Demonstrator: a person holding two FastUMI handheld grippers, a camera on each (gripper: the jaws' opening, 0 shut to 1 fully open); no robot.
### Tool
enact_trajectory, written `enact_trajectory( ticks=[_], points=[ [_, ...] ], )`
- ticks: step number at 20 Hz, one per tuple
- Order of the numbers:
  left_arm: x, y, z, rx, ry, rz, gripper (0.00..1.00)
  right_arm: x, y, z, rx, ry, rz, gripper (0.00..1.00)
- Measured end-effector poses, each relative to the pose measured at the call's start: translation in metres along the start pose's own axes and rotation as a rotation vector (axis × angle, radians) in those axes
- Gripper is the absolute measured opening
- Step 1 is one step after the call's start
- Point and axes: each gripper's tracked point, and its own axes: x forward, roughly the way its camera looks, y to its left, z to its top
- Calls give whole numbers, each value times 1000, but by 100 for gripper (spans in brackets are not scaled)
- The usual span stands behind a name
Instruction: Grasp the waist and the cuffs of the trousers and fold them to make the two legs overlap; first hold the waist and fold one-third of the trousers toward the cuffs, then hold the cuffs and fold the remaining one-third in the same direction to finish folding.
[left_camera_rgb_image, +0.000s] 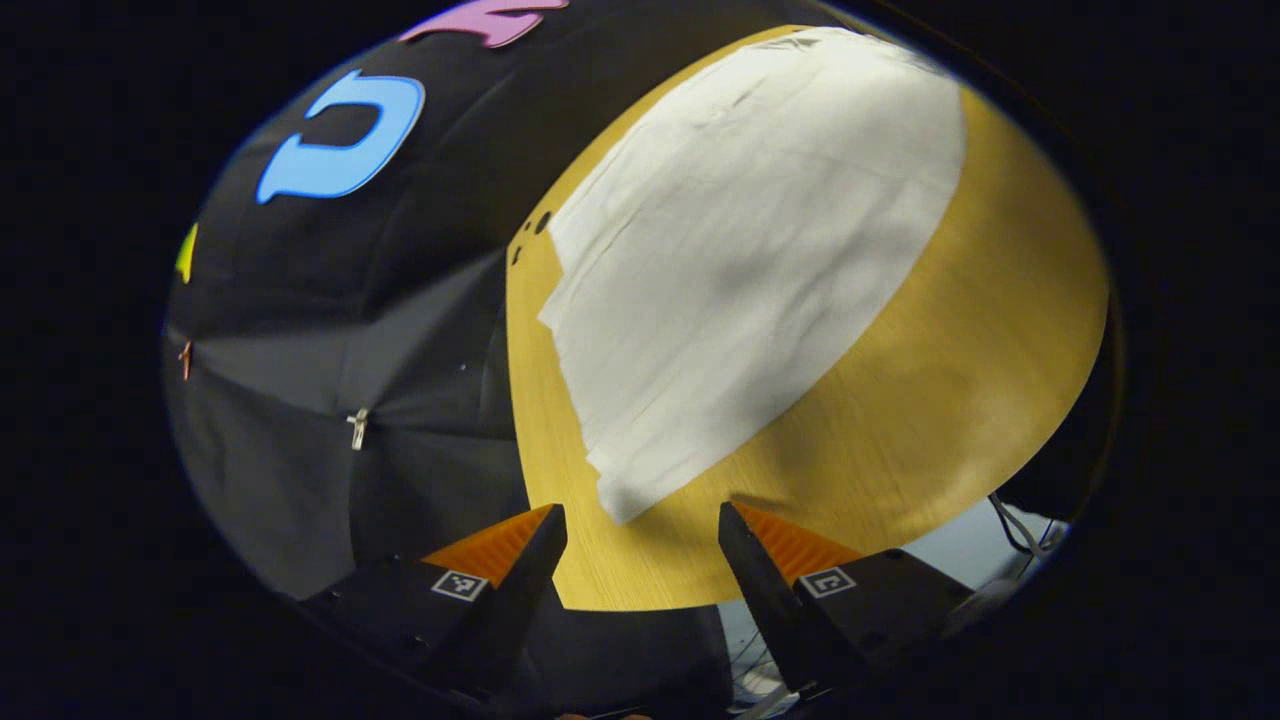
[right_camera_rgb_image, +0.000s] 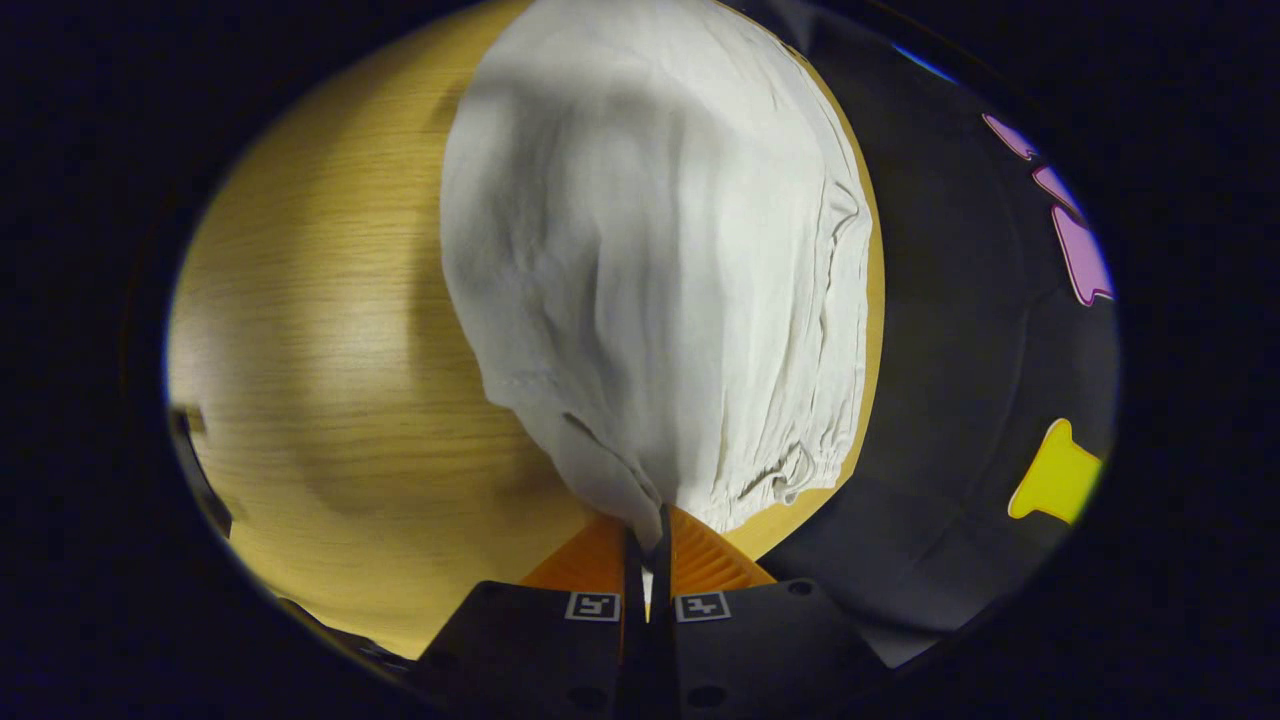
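White trousers (right_camera_rgb_image: 650, 260) of thin, creased fabric lie spread on the wooden worktop (right_camera_rgb_image: 320, 330), seen in the right gripper view with the gathered, elasticated waist (right_camera_rgb_image: 810, 440) along the side nearest the worktop's edge. One corner of the cloth is drawn up into a peak and pinched between the right gripper (right_camera_rgb_image: 648, 535). In the left gripper view the trousers (left_camera_rgb_image: 740, 250) lie flat, their lower corner resting on bare wood.

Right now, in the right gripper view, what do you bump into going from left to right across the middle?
Bare wooden table → white trousers, pinched at the bottom by the right hand-held gripper → a thin strip of table → the black cloth booth wall.
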Motion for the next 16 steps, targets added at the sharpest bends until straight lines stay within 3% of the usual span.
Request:
enact_trajectory(
  ticks=[7,10,13,15,16],
  points=[
    [45,6,27,460,-117,-189,90,0,0,1,-28,19,-17,5],
    [53,10,33,479,-103,-260,83,-1,0,2,-49,19,-30,5],
    [70,17,44,452,-60,-281,75,0,0,1,-58,18,-34,5],
    [77,15,52,480,-53,-285,63,0,0,1,-47,18,-30,5],
    [79,15,52,504,-52,-286,51,0,0,0,-47,17,-31,5]
  ],
)
